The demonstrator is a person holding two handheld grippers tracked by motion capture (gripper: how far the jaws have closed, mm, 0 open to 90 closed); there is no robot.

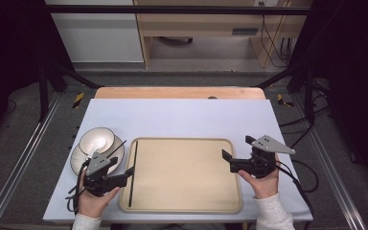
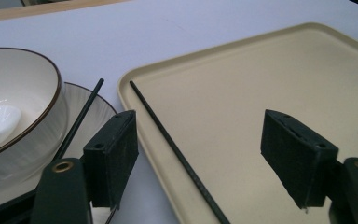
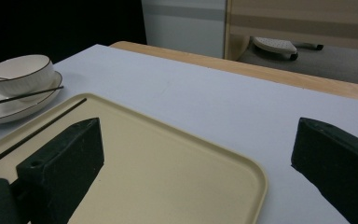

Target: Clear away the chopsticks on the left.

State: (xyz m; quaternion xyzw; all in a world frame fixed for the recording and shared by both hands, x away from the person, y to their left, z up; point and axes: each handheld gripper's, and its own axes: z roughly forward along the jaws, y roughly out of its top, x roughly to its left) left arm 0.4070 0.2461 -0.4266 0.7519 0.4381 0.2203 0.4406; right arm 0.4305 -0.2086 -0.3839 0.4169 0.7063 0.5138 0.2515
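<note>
This looks like a lab made for filming. A table (image 1: 182,115) with a pale cover stands inside a black metal frame (image 1: 172,9), with cables (image 1: 275,43) on the far floor.

Even, soft overhead light, dark surroundings, faint glare in the bowl (image 2: 9,112), near jaws slightly blurred.

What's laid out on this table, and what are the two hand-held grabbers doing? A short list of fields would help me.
table: pale cover
tray: beige, centre
chopstick on tray: black, along the tray's left edge
bowl: white, dark rim, on a plate, left of tray
second chopstick: resting across the plate
left gripper: open, holding nothing, by the tray chopstick
right gripper: open, holding nothing, over tray's right edge
</note>
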